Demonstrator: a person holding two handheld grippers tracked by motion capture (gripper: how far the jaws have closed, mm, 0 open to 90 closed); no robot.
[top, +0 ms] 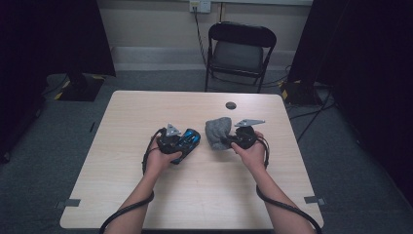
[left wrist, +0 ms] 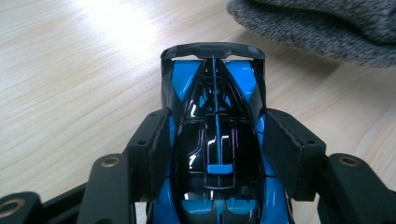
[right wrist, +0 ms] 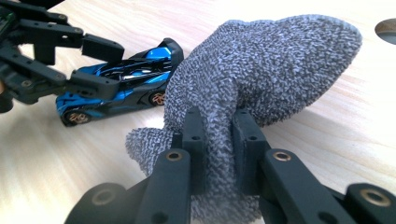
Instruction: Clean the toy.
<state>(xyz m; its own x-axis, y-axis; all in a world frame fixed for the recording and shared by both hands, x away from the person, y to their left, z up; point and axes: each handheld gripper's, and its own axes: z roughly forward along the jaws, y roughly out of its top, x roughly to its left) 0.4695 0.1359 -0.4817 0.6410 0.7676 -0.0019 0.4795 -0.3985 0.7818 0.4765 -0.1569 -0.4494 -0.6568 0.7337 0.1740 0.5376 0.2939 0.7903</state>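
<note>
Blue-and-black plastic toy racing car point(top: 187, 143) sits left of centre on the pale wood-grain table point(top: 122, 161) in the high view, clasped by the left gripper point(top: 179, 145); just to its right a grey knitted cloth point(top: 217, 132) stands bunched on the tabletop, pinched at its near edge by the right gripper point(top: 229, 142); a small dark round disc point(top: 231, 105) lies farther back on the table, and a black folding chair point(top: 239, 51) stands beyond it; no writing is legible.

Left gripper view: the two black jaws stand partly apart, their pads point(left wrist: 156, 140) pressed against the flanks of the car point(left wrist: 212, 140), whose winged end points away; the knitted cloth point(left wrist: 322, 28) lies at the upper right, apart from the car; no brand or lettering can be read on the bodywork.

Right gripper view: the jaws are nearly together, clamping a fold of the cloth point(right wrist: 261, 74) between them; the car point(right wrist: 121, 88) lies beyond at the left on its gold-coloured wheels, held by the other gripper point(right wrist: 100, 65); no label shows on the cloth.
</note>
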